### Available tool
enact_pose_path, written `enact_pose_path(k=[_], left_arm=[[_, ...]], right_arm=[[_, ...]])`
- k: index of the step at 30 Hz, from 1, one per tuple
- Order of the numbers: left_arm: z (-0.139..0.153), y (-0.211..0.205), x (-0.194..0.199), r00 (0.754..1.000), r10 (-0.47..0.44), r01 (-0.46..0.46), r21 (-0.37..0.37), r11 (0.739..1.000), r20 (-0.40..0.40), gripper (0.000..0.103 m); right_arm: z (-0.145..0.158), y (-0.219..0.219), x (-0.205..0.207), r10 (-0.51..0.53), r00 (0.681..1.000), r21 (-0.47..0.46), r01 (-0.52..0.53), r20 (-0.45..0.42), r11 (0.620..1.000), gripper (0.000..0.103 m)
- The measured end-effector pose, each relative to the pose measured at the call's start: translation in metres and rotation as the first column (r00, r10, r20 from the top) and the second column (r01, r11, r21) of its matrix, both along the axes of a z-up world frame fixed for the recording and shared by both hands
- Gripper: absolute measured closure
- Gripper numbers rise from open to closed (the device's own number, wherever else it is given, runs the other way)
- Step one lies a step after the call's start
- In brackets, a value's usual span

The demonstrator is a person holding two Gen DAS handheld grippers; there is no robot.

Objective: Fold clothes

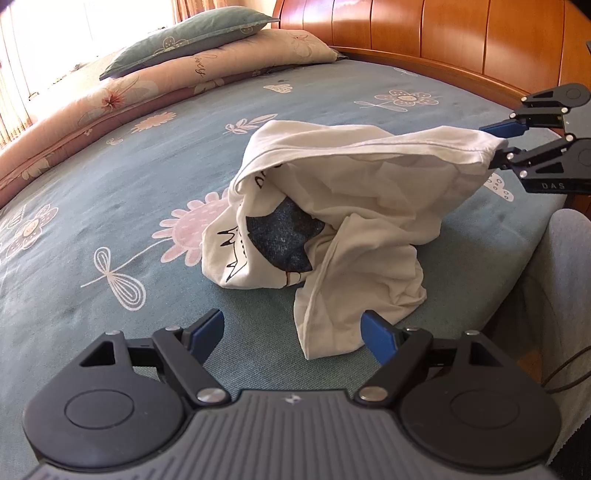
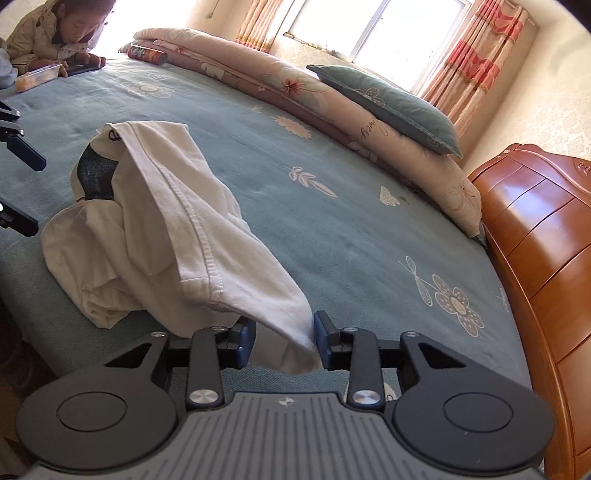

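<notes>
A white T-shirt (image 1: 369,206) with a dark printed figure lies crumpled on the blue flowered bed (image 1: 110,192). One corner is lifted toward the right. That corner sits between the fingers of my right gripper (image 1: 487,146), which stand apart; in the right wrist view the cloth (image 2: 207,236) drapes down through the gap of the right gripper (image 2: 284,332) without being pinched. My left gripper (image 1: 291,321) is wide open just in front of the shirt's near fold, holding nothing. The left gripper (image 2: 37,195) also shows at the left edge of the right wrist view.
A rolled pink quilt (image 1: 110,99) and a green pillow (image 1: 192,37) lie along the far side. A wooden headboard (image 1: 461,33) bounds the bed. A person (image 2: 55,33) leans on the far corner beside a tray (image 2: 37,75) and a can (image 2: 147,54).
</notes>
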State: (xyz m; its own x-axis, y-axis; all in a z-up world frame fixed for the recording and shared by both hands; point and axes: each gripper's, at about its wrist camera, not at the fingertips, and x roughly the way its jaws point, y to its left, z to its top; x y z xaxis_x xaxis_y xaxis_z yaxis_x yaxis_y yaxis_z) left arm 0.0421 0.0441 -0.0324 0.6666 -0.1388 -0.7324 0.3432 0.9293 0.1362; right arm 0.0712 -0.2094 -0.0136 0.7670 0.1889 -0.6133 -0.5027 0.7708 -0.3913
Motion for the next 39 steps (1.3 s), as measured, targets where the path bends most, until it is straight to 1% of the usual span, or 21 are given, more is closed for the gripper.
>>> enact_pose_path(k=[2, 3, 4, 6, 9, 12, 17, 20, 21, 23, 24, 26, 27, 29, 30, 32, 35, 39], left_arm=[[0.0, -0.001, 0.001, 1.0, -0.012, 0.012, -0.006, 1.0, 0.009, 0.021], [-0.001, -0.001, 0.001, 1.0, -0.017, 0.018, -0.012, 1.0, 0.011, 0.021], [-0.002, -0.001, 0.002, 1.0, -0.022, 0.022, -0.019, 1.0, 0.009, 0.021], [-0.004, -0.001, 0.002, 1.0, -0.028, 0.028, -0.026, 0.999, 0.009, 0.021], [-0.006, -0.001, 0.001, 0.999, -0.035, 0.035, -0.033, 0.999, 0.014, 0.021], [-0.007, 0.001, -0.002, 0.999, -0.031, 0.032, -0.05, 0.998, 0.016, 0.021], [-0.003, 0.011, -0.01, 1.0, -0.003, 0.005, -0.071, 0.997, 0.029, 0.021], [0.001, 0.02, -0.014, 0.999, 0.019, -0.016, -0.075, 0.997, 0.039, 0.021], [0.002, 0.022, -0.014, 0.999, 0.025, -0.022, -0.075, 0.997, 0.043, 0.021], [0.003, 0.026, -0.014, 0.998, 0.029, -0.026, -0.07, 0.997, 0.052, 0.021], [0.003, 0.028, -0.014, 0.998, 0.031, -0.027, -0.069, 0.997, 0.056, 0.021], [0.004, 0.031, -0.011, 0.998, 0.035, -0.031, -0.073, 0.997, 0.061, 0.021], [0.004, 0.032, -0.009, 0.997, 0.036, -0.032, -0.078, 0.996, 0.062, 0.021], [0.006, 0.033, -0.006, 0.997, 0.031, -0.025, -0.085, 0.996, 0.068, 0.021], [0.006, 0.032, -0.005, 0.997, 0.025, -0.019, -0.084, 0.996, 0.073, 0.021], [0.008, 0.029, -0.002, 0.995, 0.012, -0.006, -0.07, 0.998, 0.095, 0.021], [0.013, 0.023, 0.003, 0.989, -0.008, 0.013, -0.033, 0.999, 0.148, 0.021], [0.024, 0.013, 0.012, 0.967, -0.054, 0.049, 0.03, 0.998, 0.25, 0.021]], right_arm=[[0.007, -0.003, -0.008, 0.018, 0.999, 0.009, -0.018, -0.036, 1.0, 0.059], [0.012, -0.004, -0.013, 0.033, 0.999, 0.022, -0.032, -0.039, 0.999, 0.057], [0.018, -0.004, -0.018, 0.047, 0.998, 0.035, -0.046, -0.042, 0.998, 0.049], [0.029, -0.001, -0.028, 0.077, 0.997, 0.054, -0.075, -0.033, 0.996, 0.038], [0.043, 0.021, -0.039, 0.142, 0.989, 0.04, -0.143, 0.029, 0.989, 0.036], [0.046, 0.057, -0.035, 0.214, 0.975, 0.012, -0.215, 0.059, 0.977, 0.035], [0.021, 0.12, -0.017, 0.288, 0.953, -0.109, -0.277, 0.098, 0.955, 0.036], [0.004, 0.142, -0.003, 0.279, 0.951, -0.16, -0.257, 0.13, 0.953, 0.036], [0.0, 0.146, 0.0, 0.272, 0.95, -0.182, -0.244, 0.152, 0.953, 0.037], [-0.003, 0.151, 0.006, 0.271, 0.947, -0.22, -0.232, 0.169, 0.948, 0.04], [-0.005, 0.154, 0.008, 0.271, 0.946, -0.238, -0.226, 0.178, 0.944, 0.044], [-0.002, 0.152, 0.013, 0.262, 0.953, -0.229, -0.224, 0.152, 0.947, 0.071], [-0.001, 0.151, 0.016, 0.257, 0.956, -0.224, -0.223, 0.139, 0.949, 0.087], [0.012, 0.143, 0.015, 0.244, 0.959, -0.182, -0.217, 0.144, 0.959, 0.091], [0.018, 0.139, 0.015, 0.237, 0.96, -0.16, -0.213, 0.146, 0.964, 0.097], [0.03, 0.131, 0.014, 0.226, 0.963, -0.125, -0.208, 0.15, 0.97, 0.098], [0.05, 0.121, 0.014, 0.219, 0.963, -0.088, -0.207, 0.157, 0.974, 0.099], [0.07, 0.11, 0.009, 0.222, 0.961, -0.05, -0.217, 0.163, 0.975, 0.099]])
